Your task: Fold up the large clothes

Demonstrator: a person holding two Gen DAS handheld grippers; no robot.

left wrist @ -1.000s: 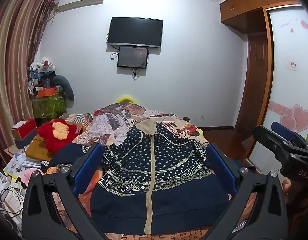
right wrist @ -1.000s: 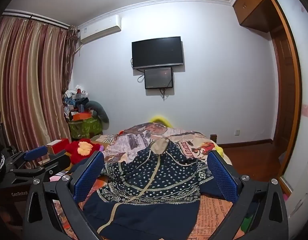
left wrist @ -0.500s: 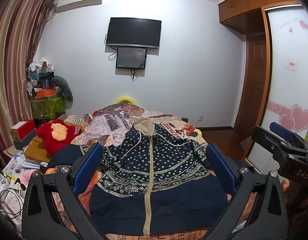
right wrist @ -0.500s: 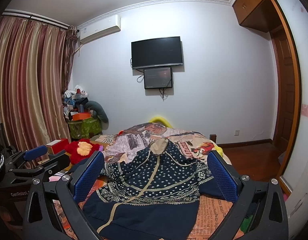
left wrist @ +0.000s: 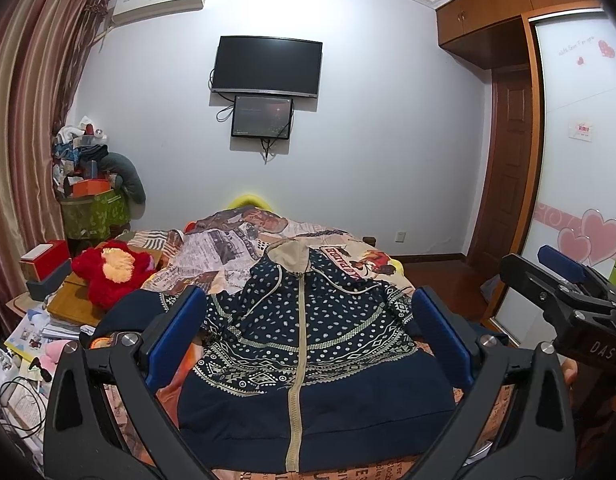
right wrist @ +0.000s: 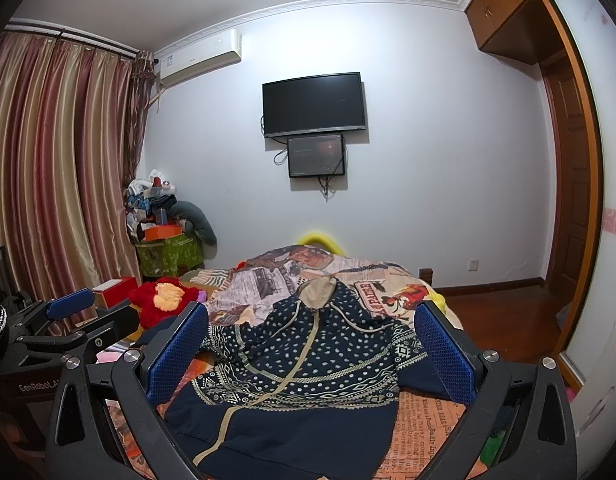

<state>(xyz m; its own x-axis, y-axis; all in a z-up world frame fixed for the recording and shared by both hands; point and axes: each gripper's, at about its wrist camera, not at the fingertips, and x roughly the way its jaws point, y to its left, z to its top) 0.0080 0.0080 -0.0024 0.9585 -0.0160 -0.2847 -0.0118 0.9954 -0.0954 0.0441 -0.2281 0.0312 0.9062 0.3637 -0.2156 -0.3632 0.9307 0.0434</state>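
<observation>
Left to right: fuzzy red plush toy at bed edge; navy zip hoodie, dotted knit with beige hood, lies flat and unfolded on the printed bedspread. Left gripper fingers spread wide, holding nothing, above the hoodie. Right gripper likewise wide, empty; ribbed blue pads.

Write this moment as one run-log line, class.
stage: before first grasp | left tool: open, empty | right tool: open, empty | navy hooded jacket: zipped, flat on bed, unfolded
</observation>
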